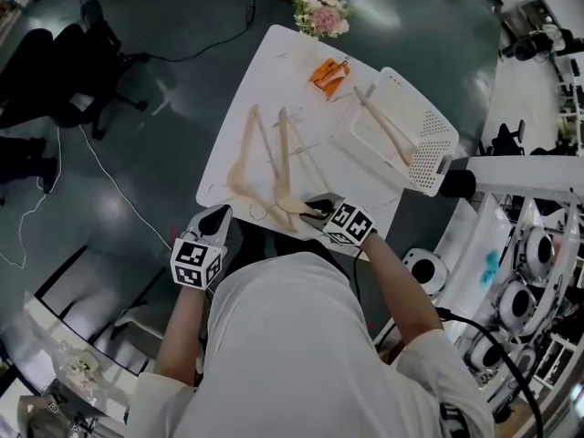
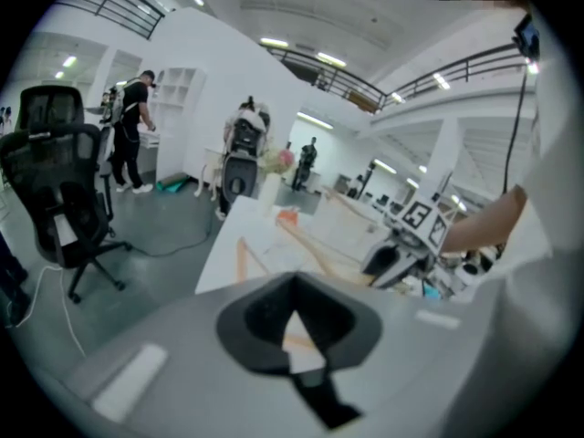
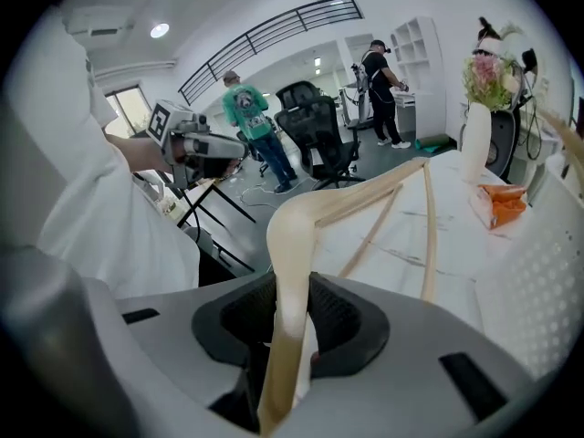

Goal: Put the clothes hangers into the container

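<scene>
Three wooden clothes hangers. Held hanger (image 1: pixel 285 167): one end pinched between the jaws of the right gripper (image 3: pixel 290 308), the rest reaching ahead over the white table (image 1: pixel 274 62). Second hanger (image 1: pixel 245 167): flat on the table, just ahead of the left gripper (image 1: pixel 219 215), whose jaws are pressed together, empty. Third hanger (image 1: pixel 388 128): inside the white perforated container (image 1: pixel 429 167), ahead and right of the right gripper.

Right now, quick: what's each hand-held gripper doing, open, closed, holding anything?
Left hand-held gripper: closed, empty.
Right hand-held gripper: closed on a wooden clothes hanger.
</scene>
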The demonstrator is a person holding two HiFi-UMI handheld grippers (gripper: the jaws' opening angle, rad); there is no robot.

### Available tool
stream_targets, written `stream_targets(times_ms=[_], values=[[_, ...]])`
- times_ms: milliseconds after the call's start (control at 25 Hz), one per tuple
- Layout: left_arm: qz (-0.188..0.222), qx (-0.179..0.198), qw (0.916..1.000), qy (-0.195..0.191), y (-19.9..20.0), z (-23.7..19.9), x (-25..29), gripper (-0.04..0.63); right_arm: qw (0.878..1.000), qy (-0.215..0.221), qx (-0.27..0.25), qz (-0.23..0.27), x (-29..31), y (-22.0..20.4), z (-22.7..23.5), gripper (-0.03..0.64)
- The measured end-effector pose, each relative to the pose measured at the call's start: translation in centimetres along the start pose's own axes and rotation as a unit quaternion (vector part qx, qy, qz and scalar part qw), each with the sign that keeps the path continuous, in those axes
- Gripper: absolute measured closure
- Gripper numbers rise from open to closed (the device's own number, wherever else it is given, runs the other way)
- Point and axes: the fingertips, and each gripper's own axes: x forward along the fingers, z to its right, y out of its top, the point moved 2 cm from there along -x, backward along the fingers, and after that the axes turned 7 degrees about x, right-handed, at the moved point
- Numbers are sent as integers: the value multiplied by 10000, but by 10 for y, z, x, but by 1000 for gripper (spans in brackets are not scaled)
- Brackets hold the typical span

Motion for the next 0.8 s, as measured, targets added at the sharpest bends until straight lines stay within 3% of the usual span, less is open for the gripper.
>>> stream_targets(times_ms=[480, 800], values=[[18, 386, 9985, -382, 22, 27, 24, 594, 9987, 75, -240, 440, -69, 37, -7, 512], [15, 529, 9967, -617, 30, 51, 39, 594, 9962, -197, -57, 850, -139, 40, 14, 512]])
